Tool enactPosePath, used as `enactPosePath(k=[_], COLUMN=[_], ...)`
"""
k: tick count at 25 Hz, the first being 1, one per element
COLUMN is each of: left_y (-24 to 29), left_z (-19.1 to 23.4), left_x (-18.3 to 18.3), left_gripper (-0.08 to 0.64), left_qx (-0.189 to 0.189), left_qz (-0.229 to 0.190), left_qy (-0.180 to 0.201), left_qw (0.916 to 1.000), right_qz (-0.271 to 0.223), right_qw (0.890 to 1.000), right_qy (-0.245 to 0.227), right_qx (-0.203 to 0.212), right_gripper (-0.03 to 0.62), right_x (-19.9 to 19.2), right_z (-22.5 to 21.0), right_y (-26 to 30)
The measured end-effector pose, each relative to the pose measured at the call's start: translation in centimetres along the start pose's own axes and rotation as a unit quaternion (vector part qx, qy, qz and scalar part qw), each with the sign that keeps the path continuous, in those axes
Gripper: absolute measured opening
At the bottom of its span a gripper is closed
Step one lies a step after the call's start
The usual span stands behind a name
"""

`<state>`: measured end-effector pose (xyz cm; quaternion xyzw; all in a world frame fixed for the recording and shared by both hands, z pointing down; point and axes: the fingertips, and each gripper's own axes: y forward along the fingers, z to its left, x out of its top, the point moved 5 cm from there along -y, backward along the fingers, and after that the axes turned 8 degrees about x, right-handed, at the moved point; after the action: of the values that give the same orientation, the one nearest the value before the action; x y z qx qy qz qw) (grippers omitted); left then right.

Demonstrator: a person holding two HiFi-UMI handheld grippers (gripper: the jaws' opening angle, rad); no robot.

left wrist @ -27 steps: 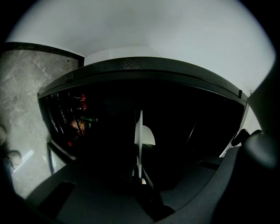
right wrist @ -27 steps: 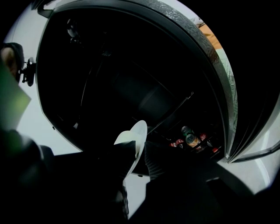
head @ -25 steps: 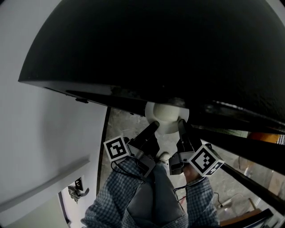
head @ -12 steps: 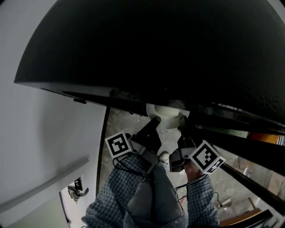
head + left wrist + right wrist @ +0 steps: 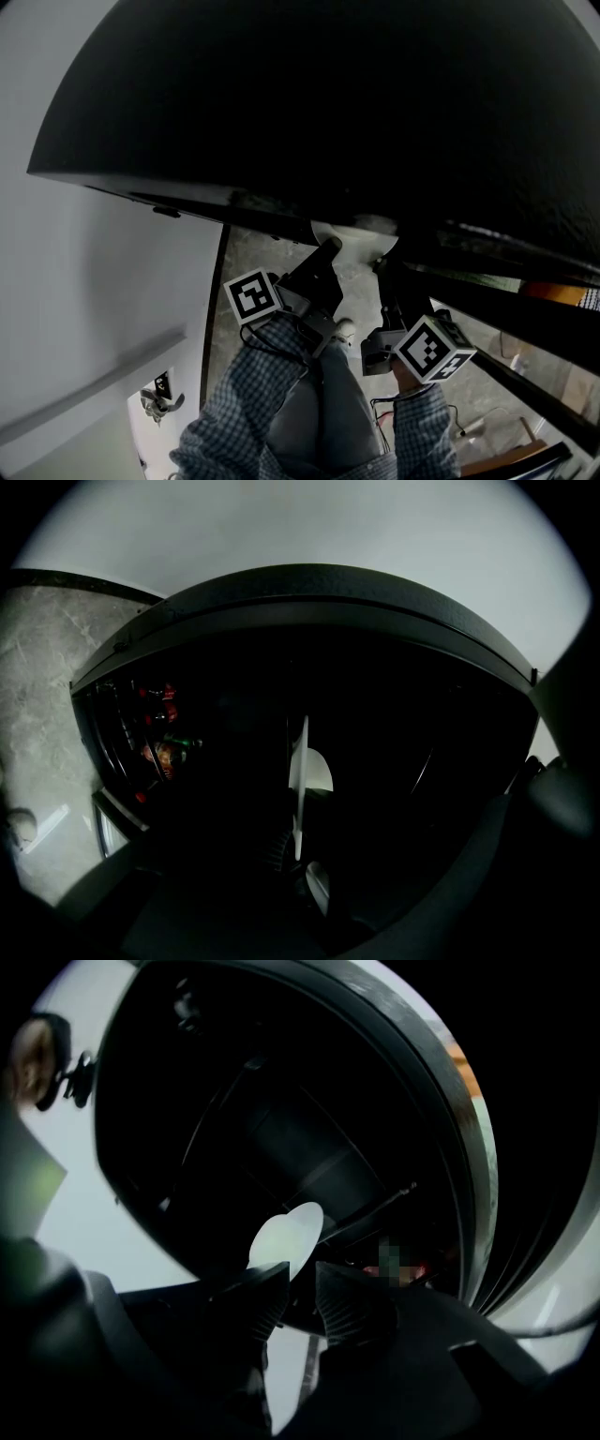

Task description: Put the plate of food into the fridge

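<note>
A white plate shows only as a sliver under the black top edge of the fridge; no food on it can be seen. My left gripper holds its left rim and my right gripper its right rim. In the left gripper view the plate stands edge-on between dark jaws, inside the dark fridge cavity. In the right gripper view the plate sits just past the right gripper, whose ribbed jaws are close together on its rim.
Bottles and jars stand in the fridge door racks at the left. Wire shelf bars cross the dark interior. Below lie a stone floor, a white wall and a person's checked sleeves.
The plate has gone further in under the fridge's black top, so less of it shows. Both grippers moved forward with it, still on its rims.
</note>
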<state>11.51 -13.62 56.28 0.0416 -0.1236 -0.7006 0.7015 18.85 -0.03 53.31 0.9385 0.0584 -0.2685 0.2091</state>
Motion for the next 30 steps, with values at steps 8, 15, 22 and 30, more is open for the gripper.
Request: enactPosePath(k=[8,15,22,30], left_y=[0.7,0.9,1.1,1.2], left_z=[-0.3,-0.3,-0.5,-0.5], left_x=[0.3,0.4,0.4,0.5], left_gripper=[0.028,0.028,0.029,0.029], left_qx=[-0.006,-0.003,-0.005,-0.006], left_qz=[-0.001,0.000,0.002,0.006], left_qy=[-0.001,0.002,0.001,0.002], left_qw=[1.0000,1.0000,1.0000,1.0000], right_qz=[0.101,0.161,0.199,0.213], right_qw=[0.940,0.800,0.645,0.591], right_qy=[-0.324,-0.575,-0.735,-0.776], right_qx=[-0.024,-0.060,-0.068,-0.059], right_gripper=[0.071,0.071,0.071,0.069], right_x=[-0.7,-2.3,-3.5,-4.4], right_z=[2.8,4.9,5.4,5.1], right_y=[0.0,1.7,3.2,4.1])
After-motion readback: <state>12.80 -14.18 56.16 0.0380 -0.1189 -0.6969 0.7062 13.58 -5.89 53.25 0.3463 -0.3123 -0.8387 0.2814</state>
